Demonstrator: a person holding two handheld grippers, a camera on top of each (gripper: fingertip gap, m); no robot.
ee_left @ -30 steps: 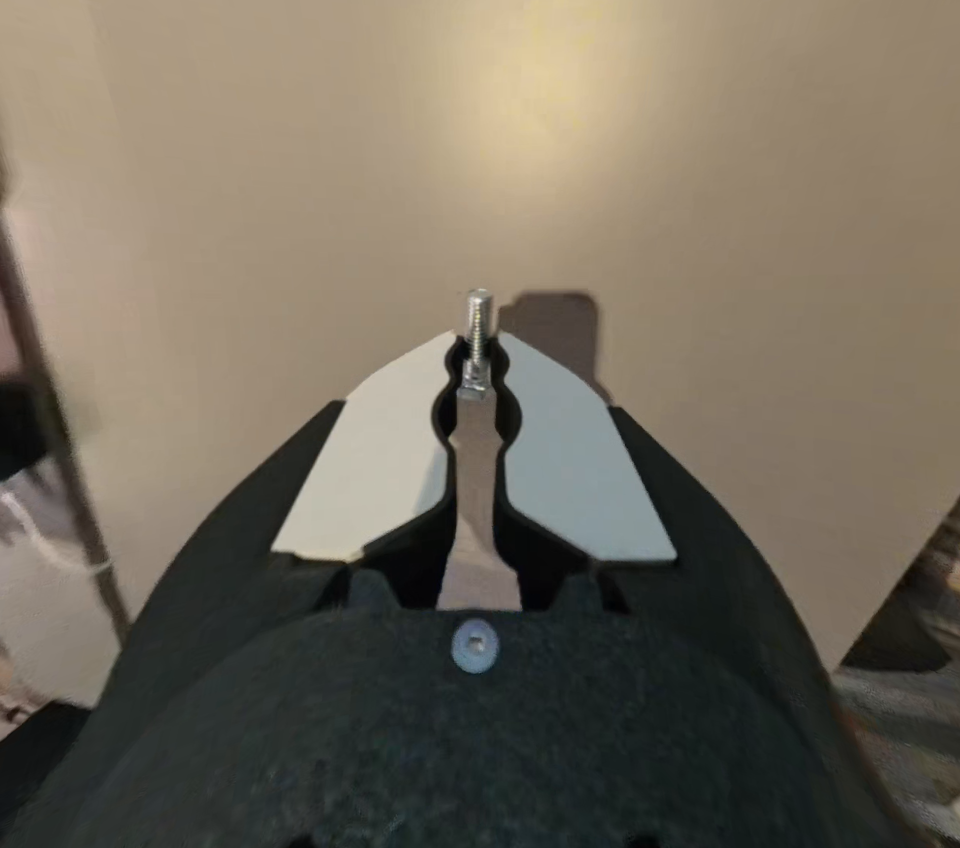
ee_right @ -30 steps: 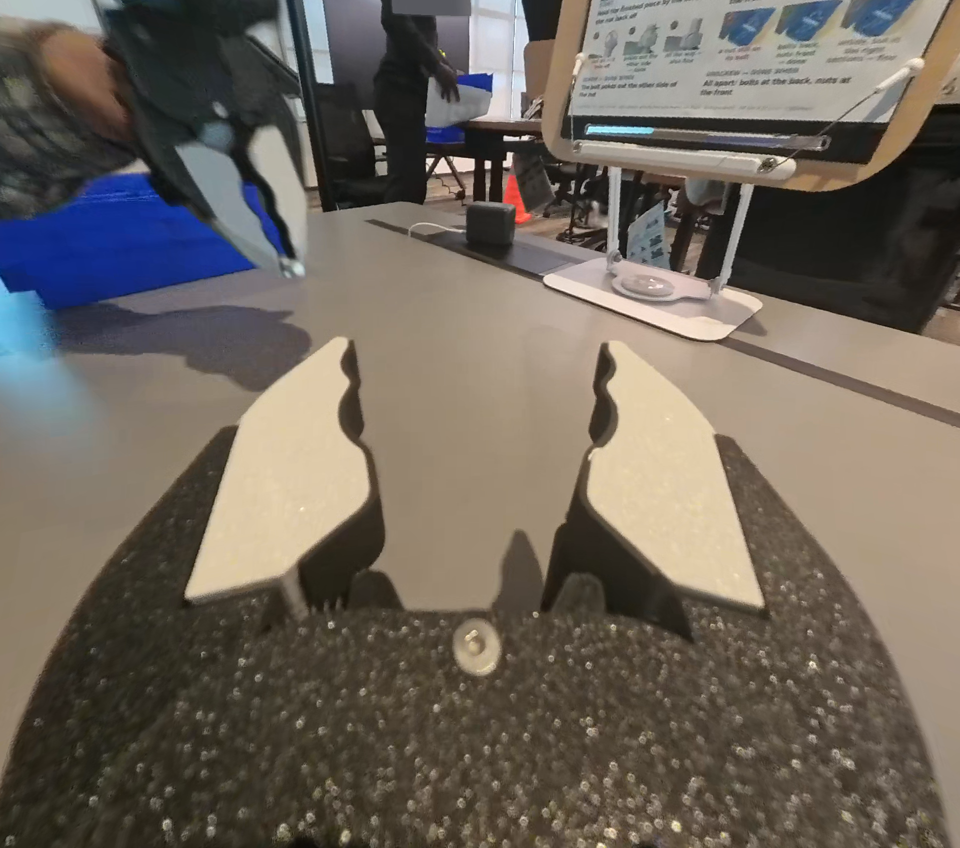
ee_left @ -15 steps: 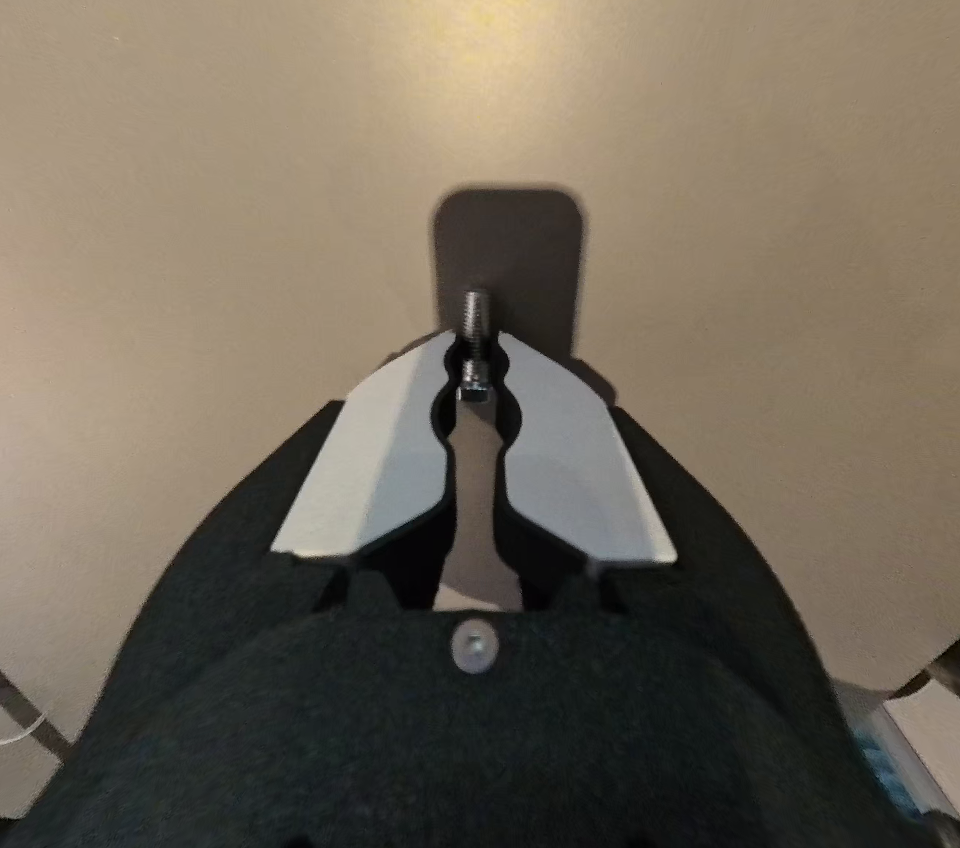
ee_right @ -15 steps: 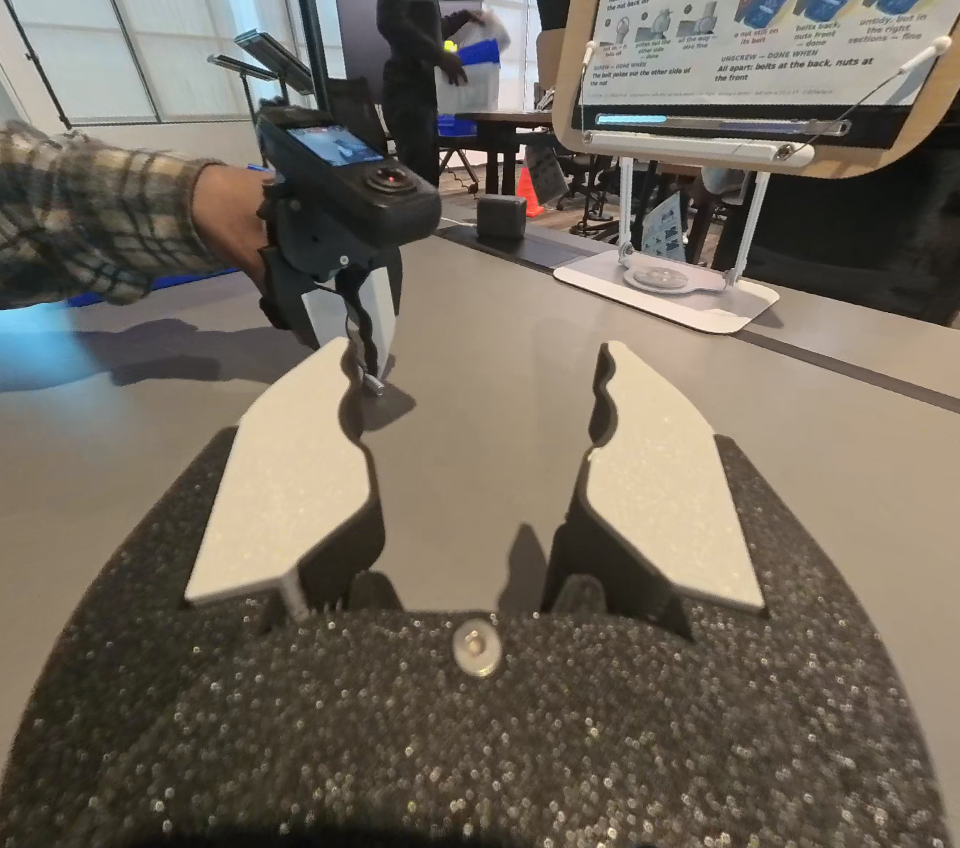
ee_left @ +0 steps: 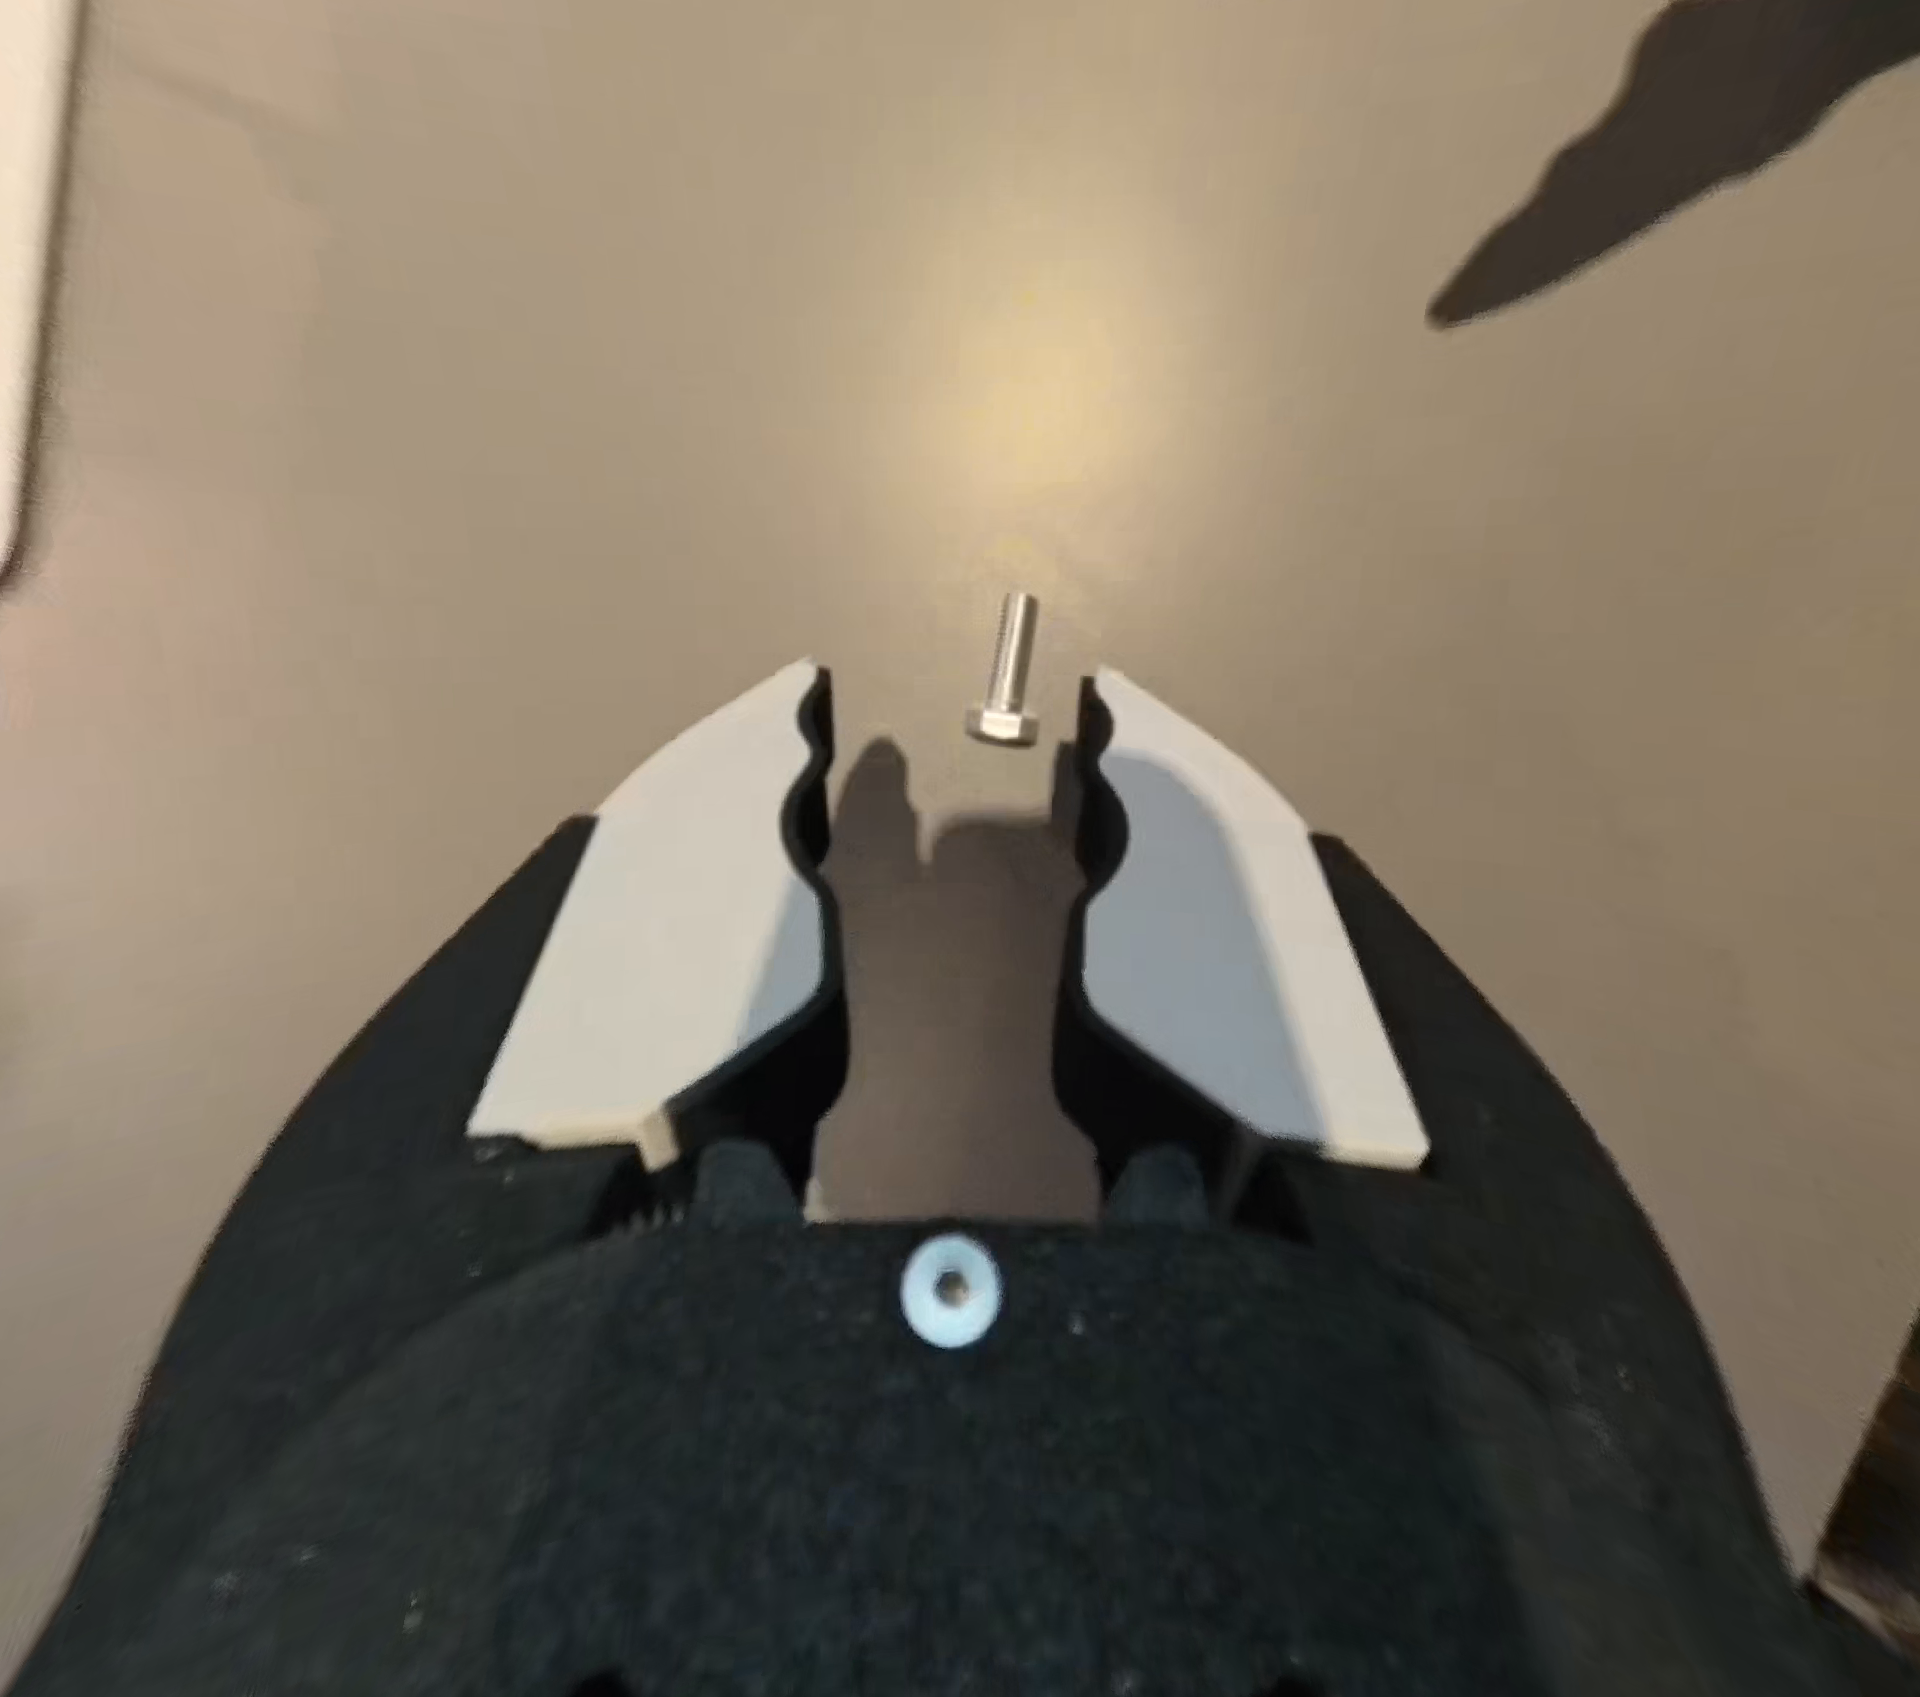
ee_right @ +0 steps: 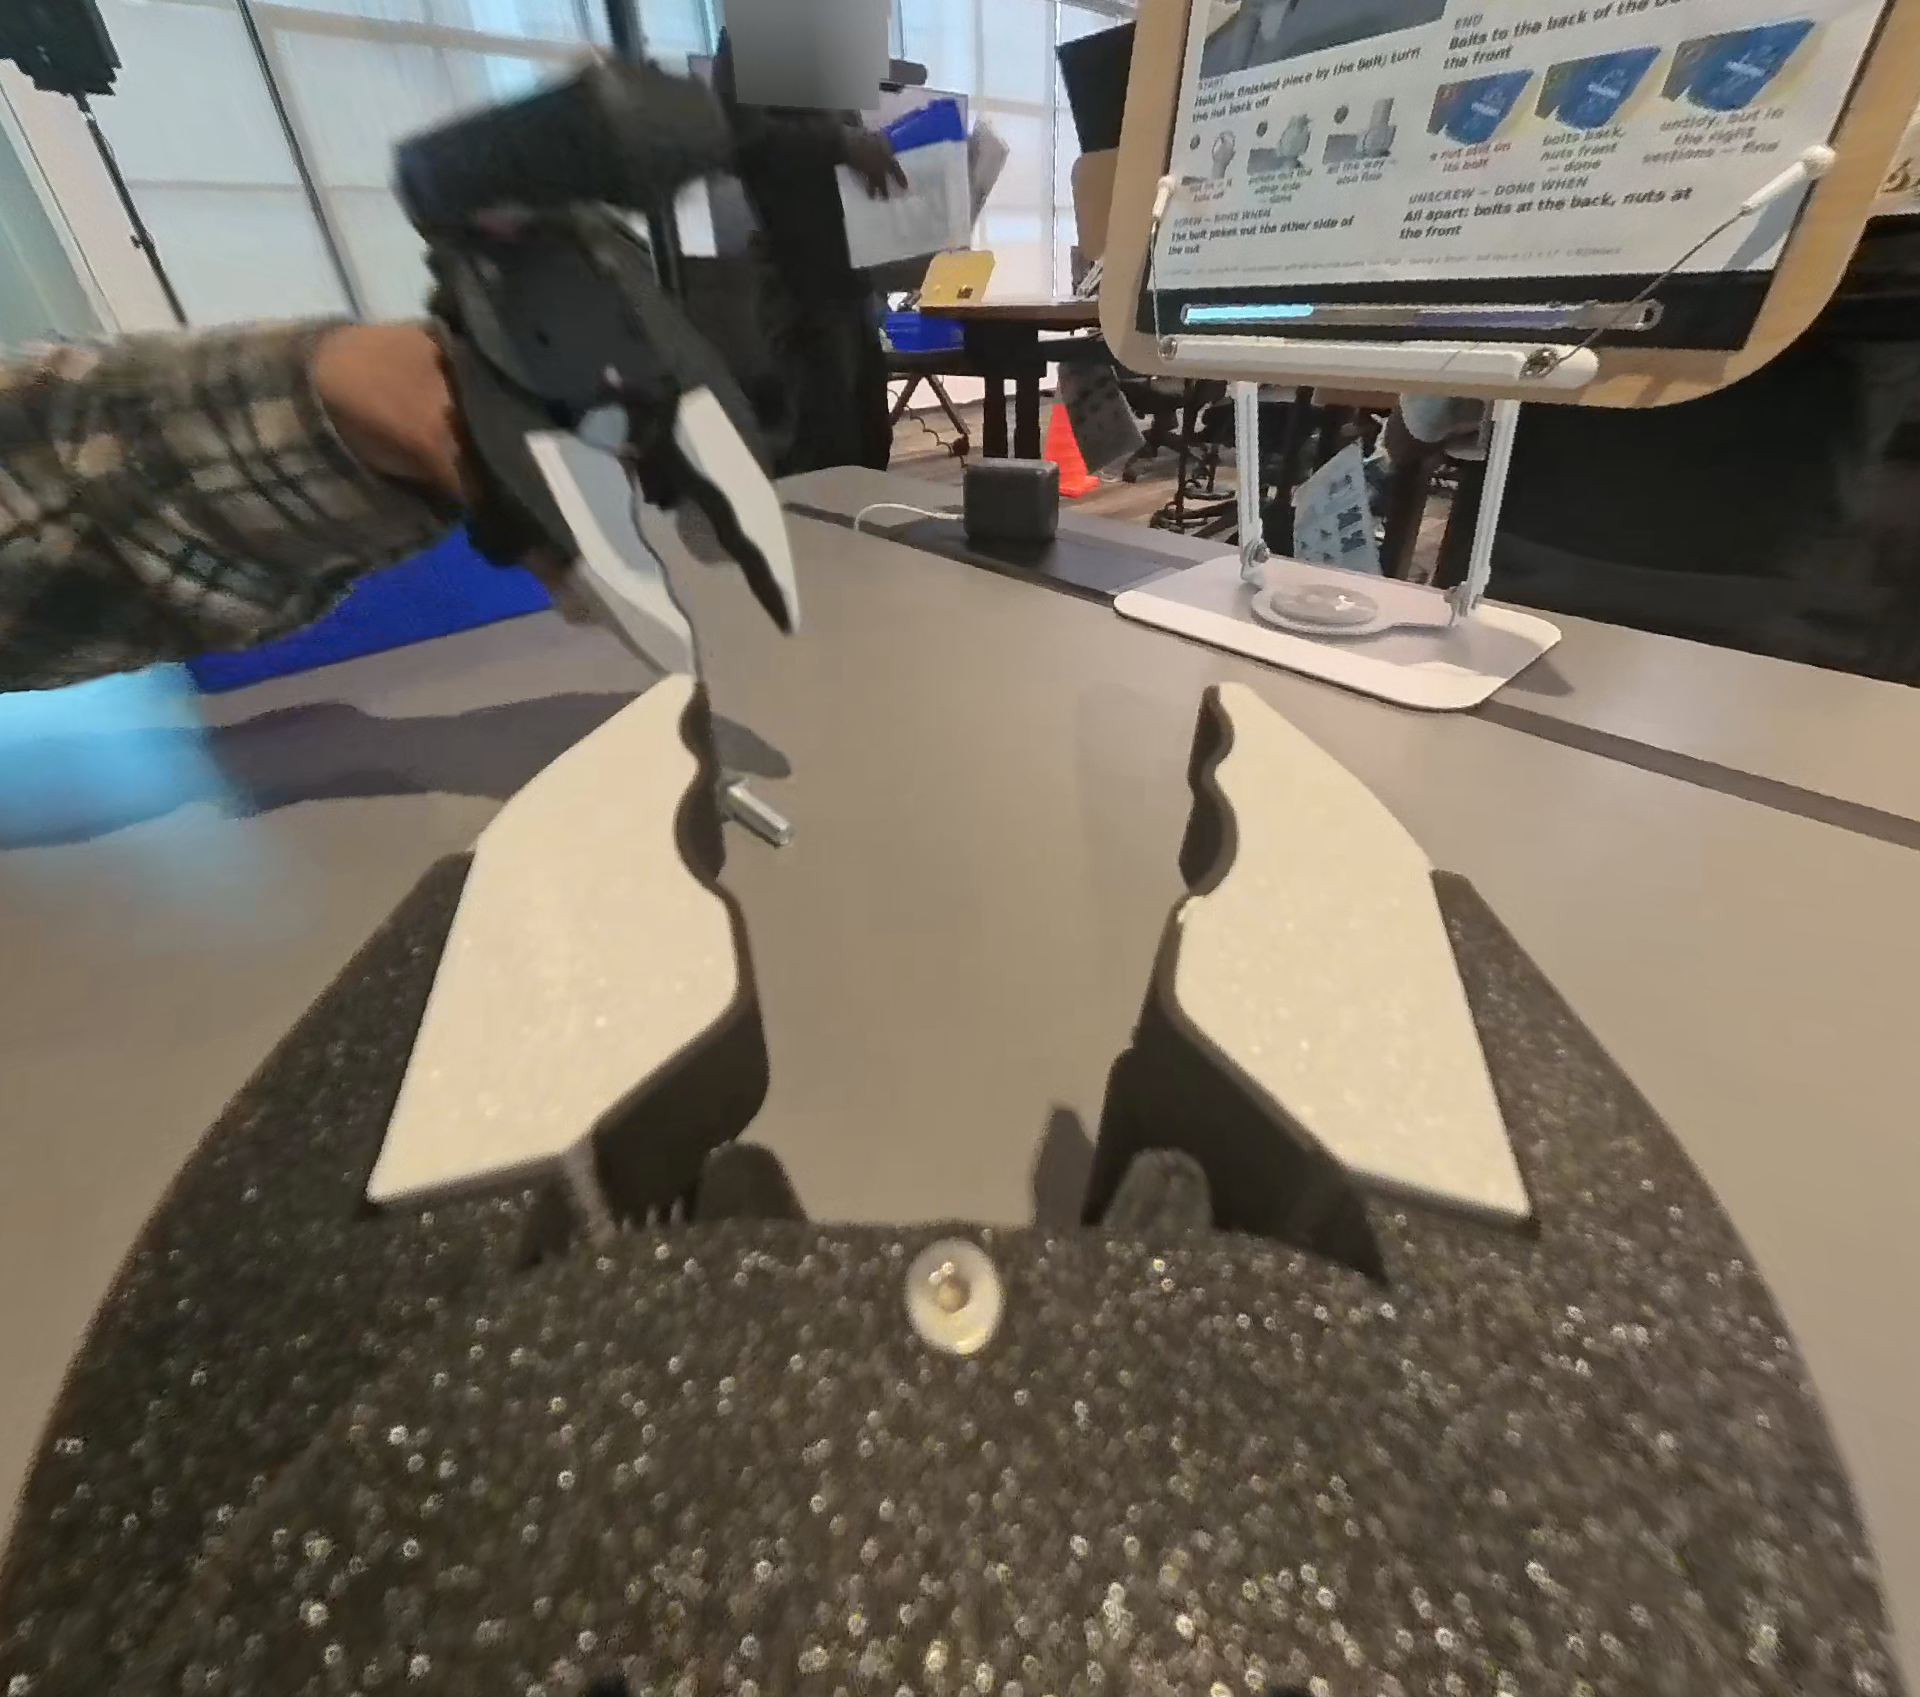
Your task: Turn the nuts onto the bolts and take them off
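The left gripper (ee_left: 951, 691) is released, its fingers apart and holding nothing, hanging above the tabletop (ee_left: 623, 297). One silver bolt (ee_left: 1006, 671) lies flat on the tabletop below the gap between those fingers, touching neither; it sits well in from every visible edge, its threaded end pointing away from the gripper. From the right wrist view the same bolt (ee_right: 761, 816) lies just beside the right gripper's (ee_right: 951, 712) left fingertip. The right gripper is also released, wide apart and empty. A white document stand (ee_right: 1340, 624) sits at the tabletop's far right side.
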